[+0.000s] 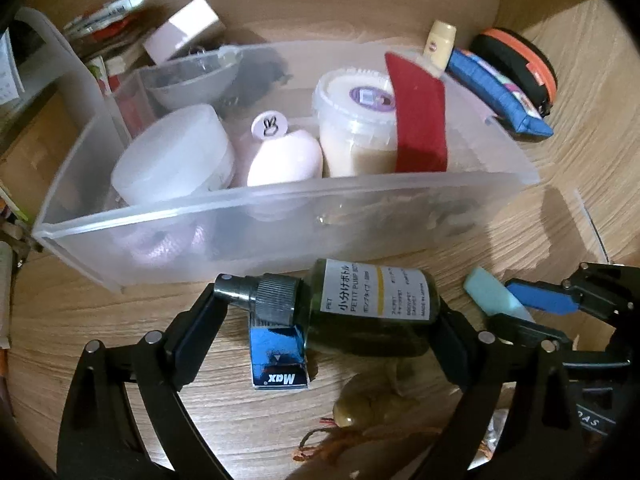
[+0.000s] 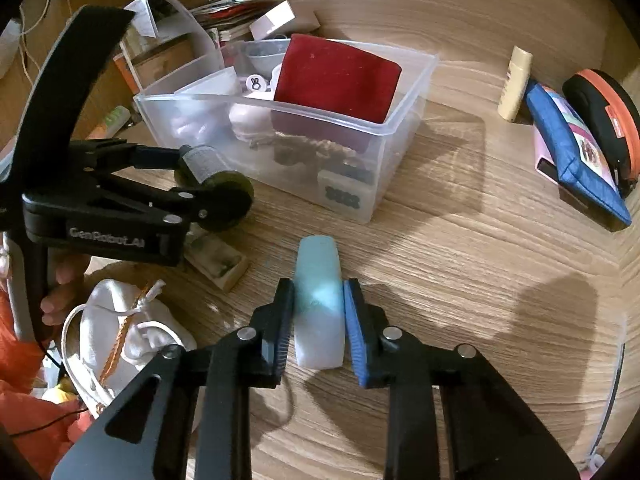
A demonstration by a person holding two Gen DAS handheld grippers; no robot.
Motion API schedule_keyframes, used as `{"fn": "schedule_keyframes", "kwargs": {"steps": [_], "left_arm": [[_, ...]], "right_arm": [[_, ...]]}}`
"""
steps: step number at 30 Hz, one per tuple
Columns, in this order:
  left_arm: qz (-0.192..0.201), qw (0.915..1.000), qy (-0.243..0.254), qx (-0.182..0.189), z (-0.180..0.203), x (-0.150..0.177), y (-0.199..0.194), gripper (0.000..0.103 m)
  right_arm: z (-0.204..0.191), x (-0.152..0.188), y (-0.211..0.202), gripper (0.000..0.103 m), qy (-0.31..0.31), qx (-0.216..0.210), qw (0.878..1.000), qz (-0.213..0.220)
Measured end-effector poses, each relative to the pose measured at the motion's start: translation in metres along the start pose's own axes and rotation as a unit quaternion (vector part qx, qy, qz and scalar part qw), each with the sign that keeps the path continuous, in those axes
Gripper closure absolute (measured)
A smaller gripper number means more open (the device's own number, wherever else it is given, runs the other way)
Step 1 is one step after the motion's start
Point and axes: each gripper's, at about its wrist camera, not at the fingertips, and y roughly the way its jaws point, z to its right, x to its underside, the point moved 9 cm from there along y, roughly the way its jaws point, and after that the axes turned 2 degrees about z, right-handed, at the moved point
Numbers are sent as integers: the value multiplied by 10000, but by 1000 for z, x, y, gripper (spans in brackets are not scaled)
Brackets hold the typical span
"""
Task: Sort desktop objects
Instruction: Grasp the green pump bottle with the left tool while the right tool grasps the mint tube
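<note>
My left gripper (image 1: 324, 314) is shut end to end on a dark green pump bottle (image 1: 368, 304) with a white label. It holds the bottle lying sideways just above the desk, right in front of a clear plastic bin (image 1: 280, 197). The bin holds a red case (image 1: 420, 120), a lidded tub (image 1: 352, 120), a pink egg-shaped thing (image 1: 284, 156) and a white jar (image 1: 176, 156). My right gripper (image 2: 319, 300) is shut on a pale teal and white block (image 2: 318, 280) that rests on the wooden desk, to the right of the bottle (image 2: 224, 188).
A blue Max box (image 1: 278, 360) lies under the bottle. A white drawstring pouch (image 2: 120, 328) and a small wooden box (image 2: 218, 260) sit near the left hand (image 2: 60, 280). A cream tube (image 2: 514, 84), blue pouch (image 2: 568, 148) and black-orange round case (image 2: 604, 120) lie far right.
</note>
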Motion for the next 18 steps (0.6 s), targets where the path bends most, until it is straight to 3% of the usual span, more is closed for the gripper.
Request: {"fn": "schedule_keyframes", "kwargs": {"steps": [5, 11, 18], "left_arm": [[234, 9997, 42, 9, 0, 0, -13, 9], [656, 9978, 106, 12, 3, -10, -42, 9], [1140, 9935, -3, 44, -2, -36, -73, 9]], "right_arm": [[0, 0, -3, 80, 21, -4, 10000, 38], [2, -16, -26, 80, 54, 116, 9992, 386], [-3, -71, -53, 80, 138, 39, 9942, 1069]]}}
